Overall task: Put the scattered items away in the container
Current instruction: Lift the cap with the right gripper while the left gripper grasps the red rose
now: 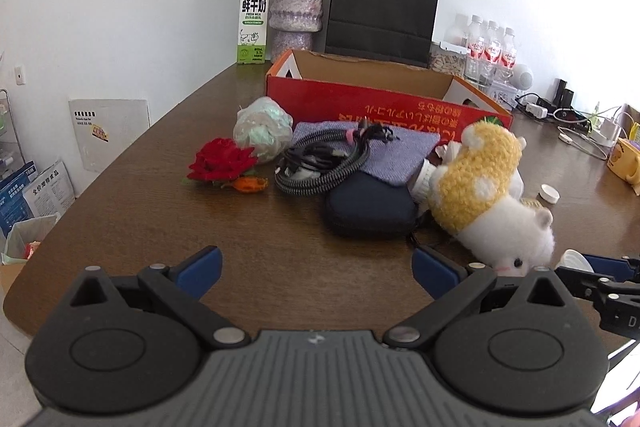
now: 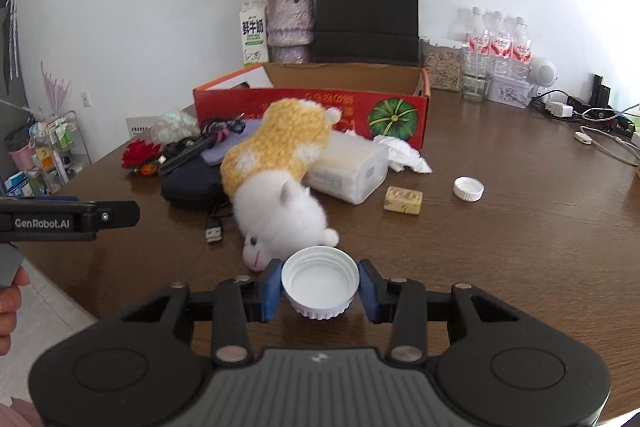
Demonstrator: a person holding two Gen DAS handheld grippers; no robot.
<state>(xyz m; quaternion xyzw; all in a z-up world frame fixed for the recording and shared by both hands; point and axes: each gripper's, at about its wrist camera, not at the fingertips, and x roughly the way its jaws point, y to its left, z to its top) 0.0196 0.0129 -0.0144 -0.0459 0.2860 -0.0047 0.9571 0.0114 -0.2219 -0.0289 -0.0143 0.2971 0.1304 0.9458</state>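
Observation:
My right gripper (image 2: 320, 287) is shut on a white screw cap (image 2: 320, 283), open side up, low over the table's near edge. A yellow-and-white plush toy (image 2: 276, 163) lies just beyond it. My left gripper (image 1: 316, 271) stands open with nothing between its blue pads, short of a dark pouch (image 1: 368, 207). Behind the pouch lie a cable bundle (image 1: 320, 163), a purple cloth (image 1: 400, 151), a red rose (image 1: 222, 161) and a wad of plastic bag (image 1: 262, 127). The red cardboard box (image 1: 360, 103) stands open at the back.
A tissue pack (image 2: 352, 167), crumpled tissue (image 2: 404, 155), a yellow block (image 2: 403, 200) and a second white cap (image 2: 468, 189) lie to the right. A vase (image 1: 296, 7), milk carton (image 1: 253, 23), black bag (image 1: 384, 7) and bottles (image 1: 492, 51) line the wall. Chargers and cables (image 2: 592, 123) clutter the far right.

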